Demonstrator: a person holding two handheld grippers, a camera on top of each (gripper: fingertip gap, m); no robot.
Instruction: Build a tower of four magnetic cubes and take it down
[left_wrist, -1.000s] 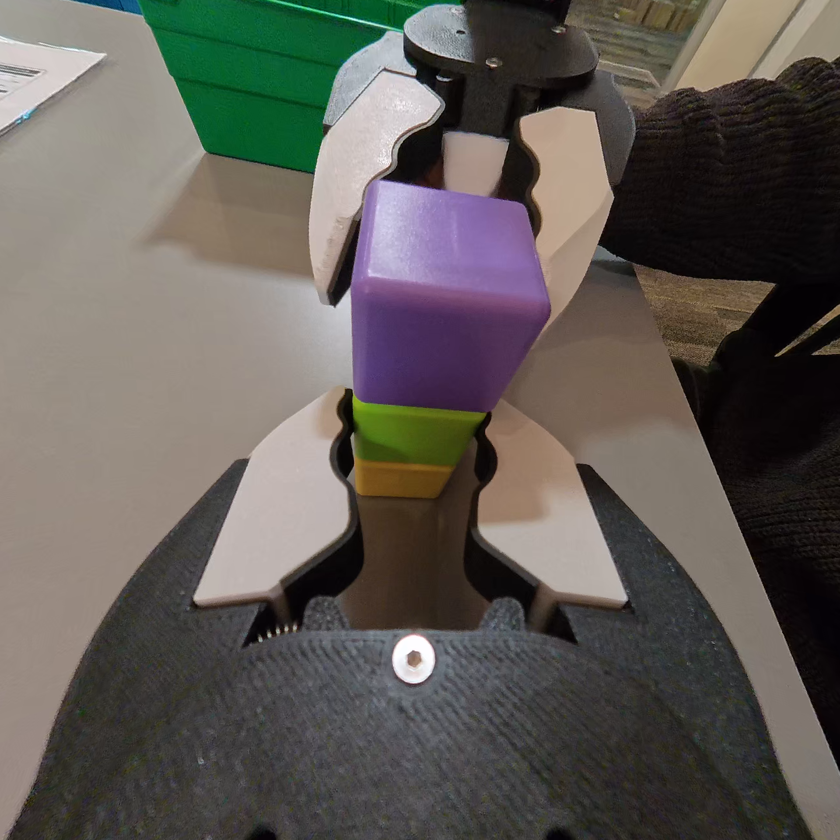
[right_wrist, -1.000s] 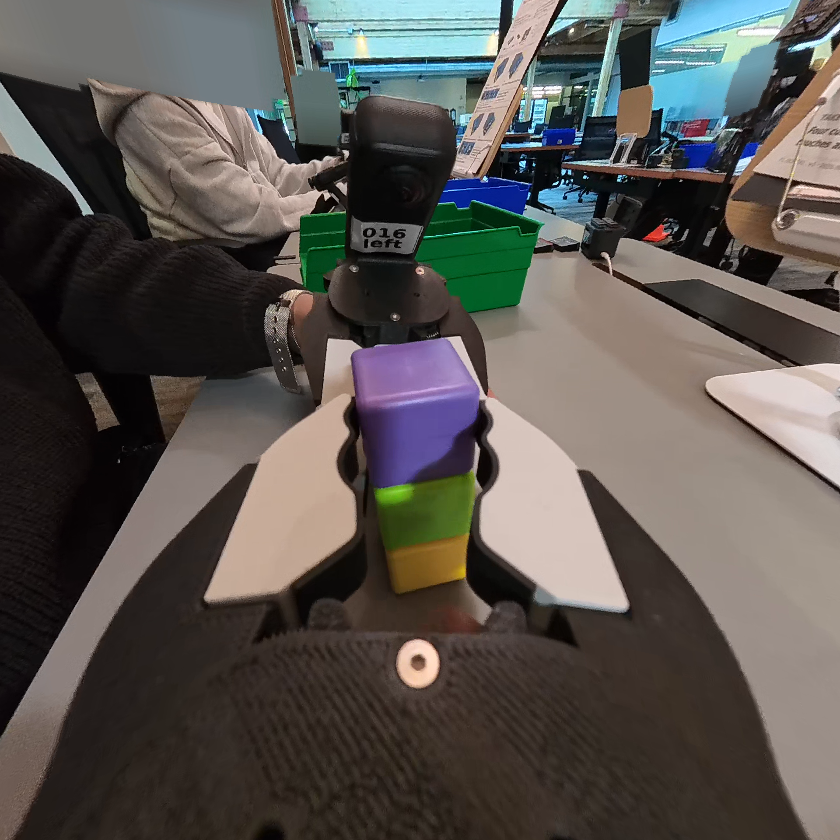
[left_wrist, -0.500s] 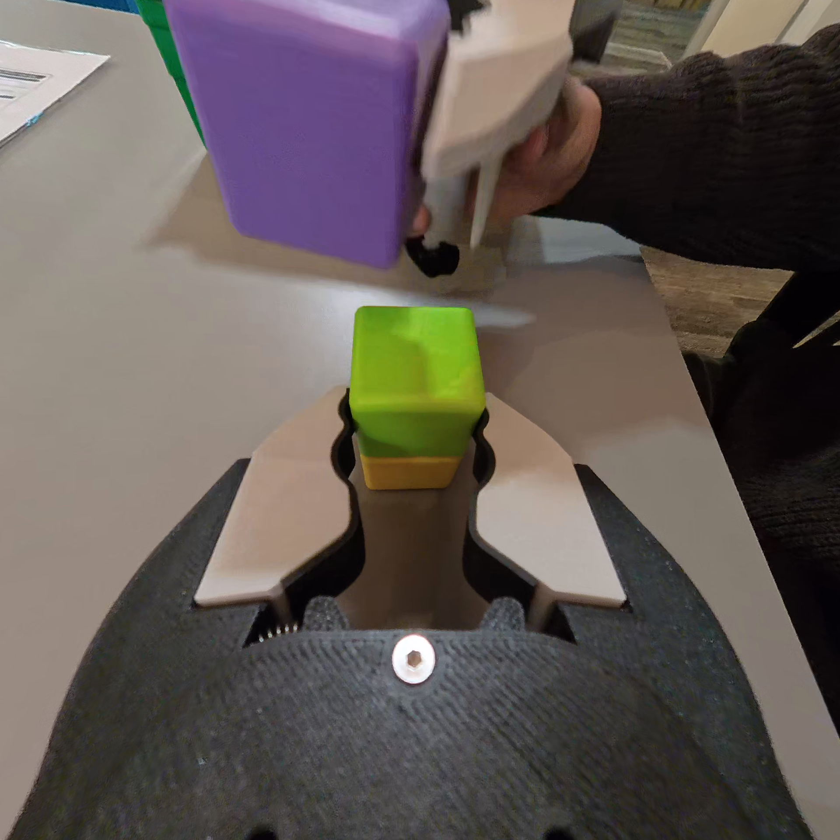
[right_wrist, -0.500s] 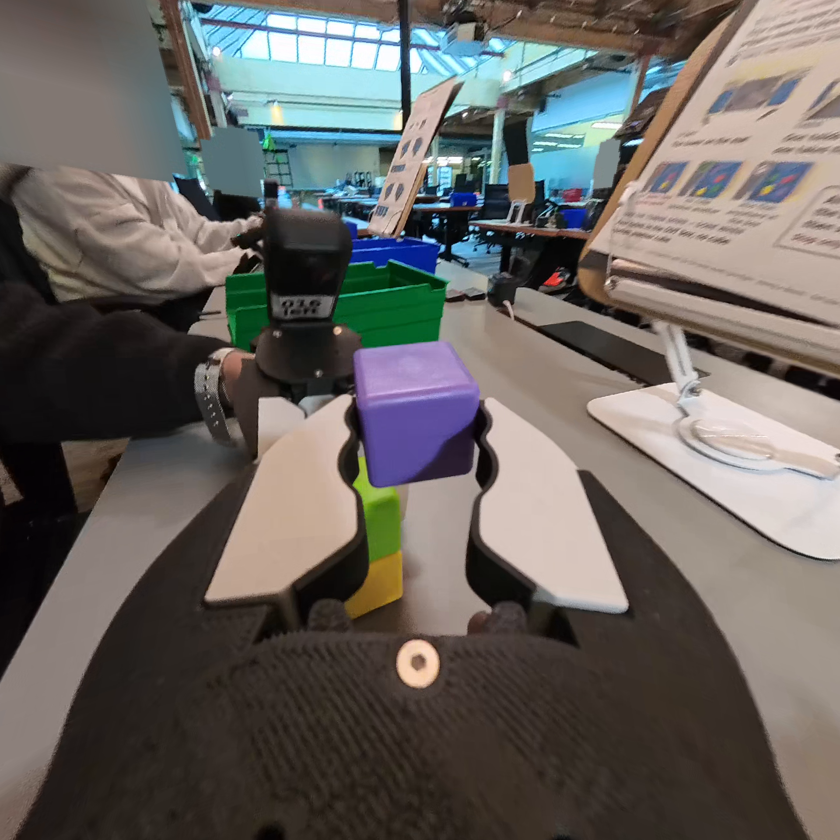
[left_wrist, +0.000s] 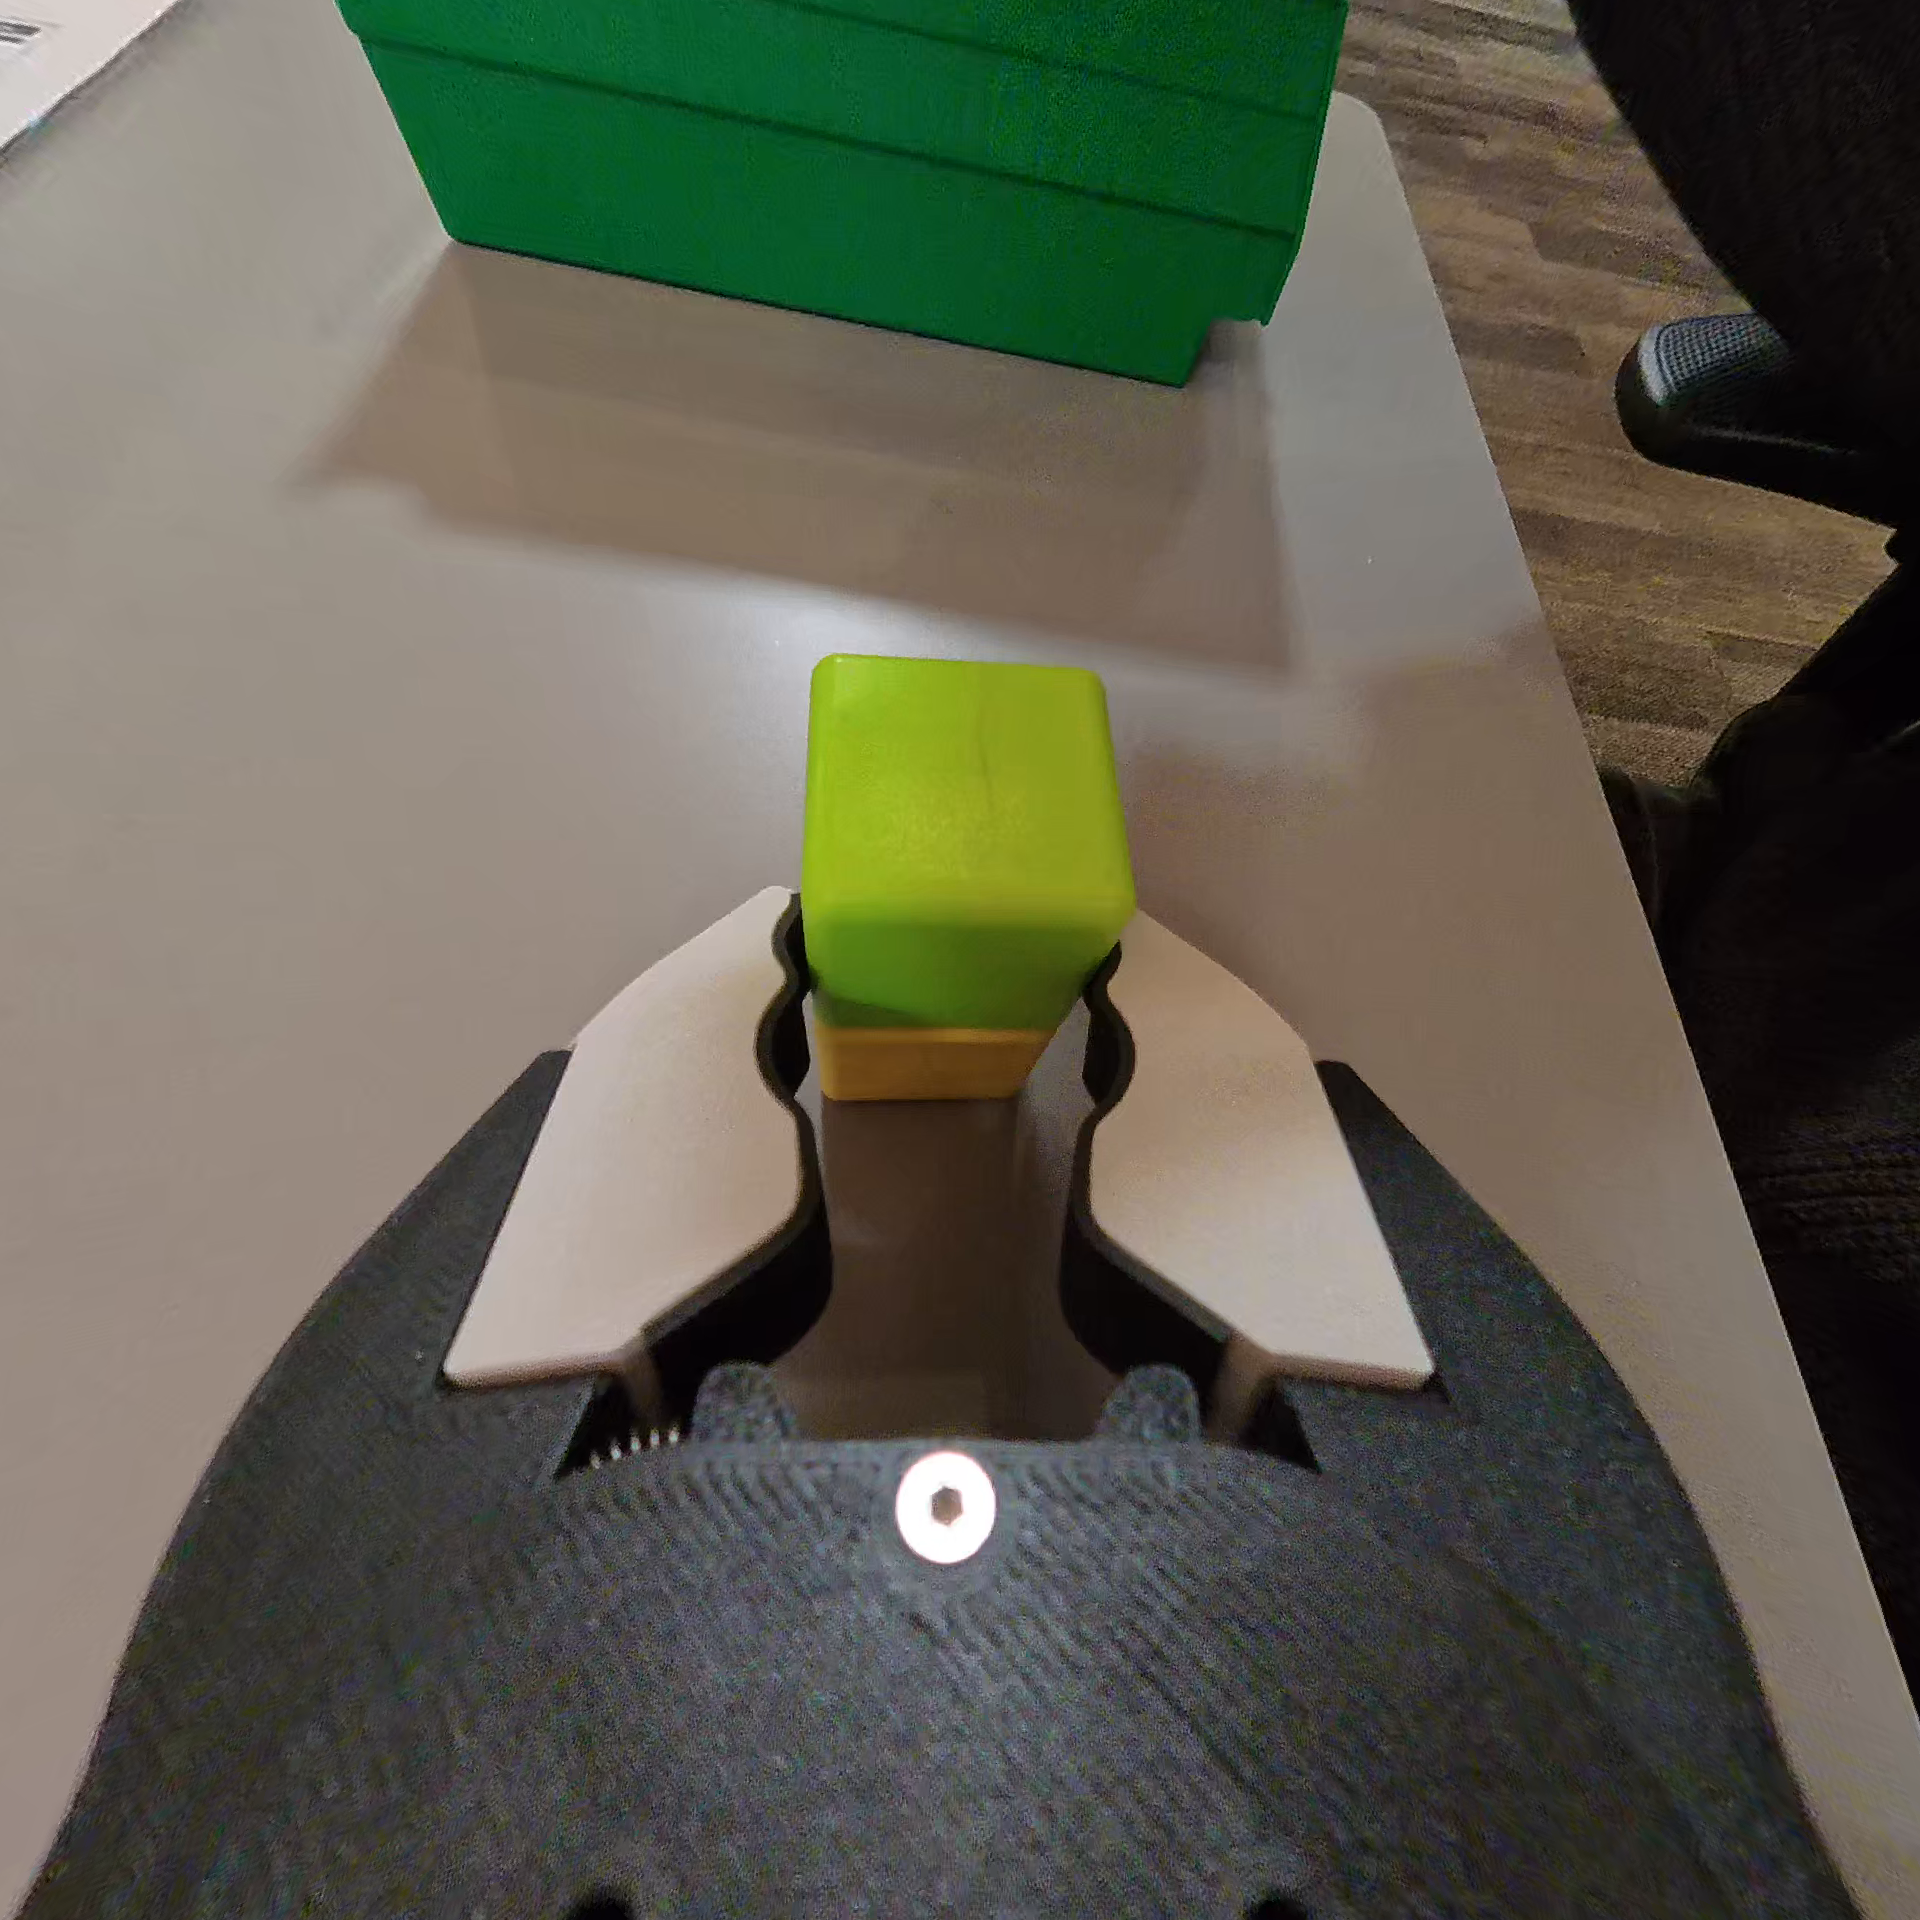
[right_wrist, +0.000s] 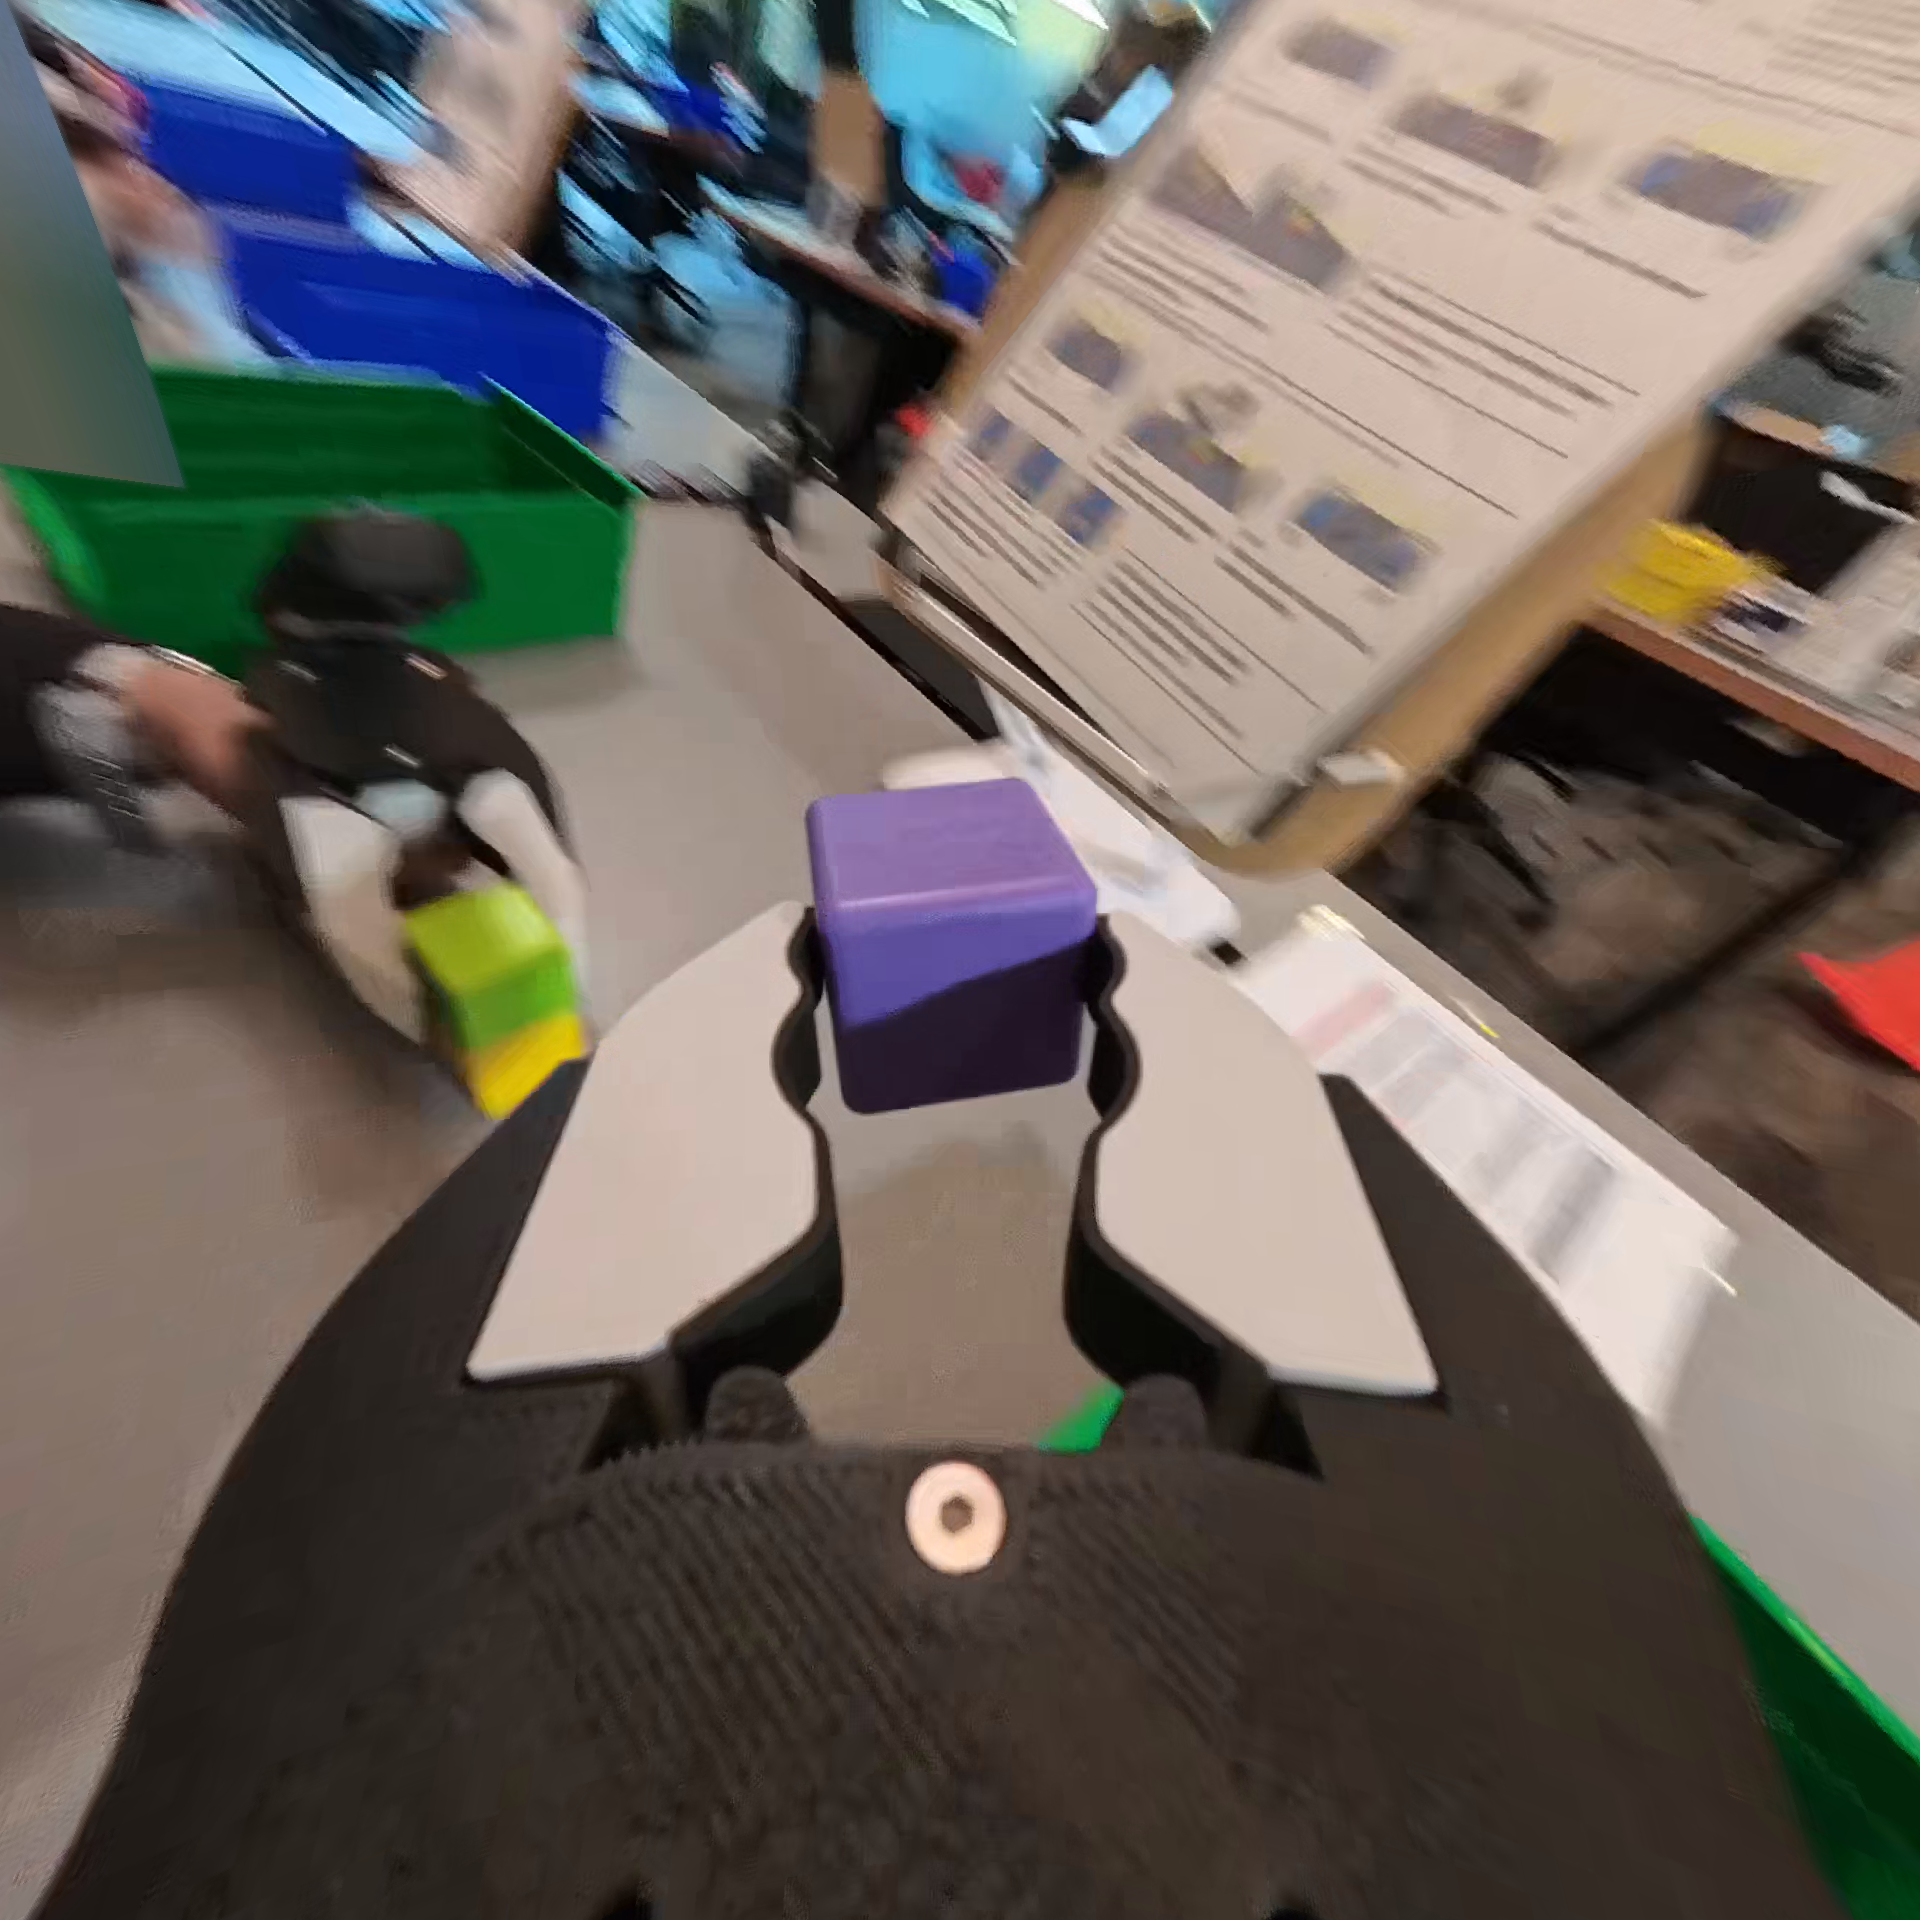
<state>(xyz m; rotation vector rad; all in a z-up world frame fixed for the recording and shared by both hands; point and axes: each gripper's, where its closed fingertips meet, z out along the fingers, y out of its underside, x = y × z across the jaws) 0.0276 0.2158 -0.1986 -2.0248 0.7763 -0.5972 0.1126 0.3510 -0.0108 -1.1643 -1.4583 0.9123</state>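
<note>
Grey tabletop (left_wrist: 520, 727) is filling the near ground under both of your tools, with a busy, blurred workshop running off behind it. Closest to you, your left gripper (left_wrist: 951, 987) is clamping its two pale fingers (left_wrist: 665, 1122) on the flanks of a two-block stack: a lime-green cube (left_wrist: 961, 831) is sitting squarely on a yellow cube (left_wrist: 920, 1060), and the stack is standing upright on the table right at the fingertips, its long axis vertical. Your right gripper (right_wrist: 951, 987) is pinching a purple cube (right_wrist: 951, 935) between its fingertips and is carrying it clear of the table, tilted a little. From that right-hand view, the stack (right_wrist: 499, 987) is lying down and to the left of the purple cube, near but not touching, with your left gripper (right_wrist: 416, 831) wrapped around it. Farther out, a green plastic bin (left_wrist: 852, 187) is standing on the table beyond the stack, well apart from it. Off to the right, a printed instruction board (right_wrist: 1403, 364) is leaning on a stand, and blue bins (right_wrist: 395, 312) are showing in the blur behind.
</note>
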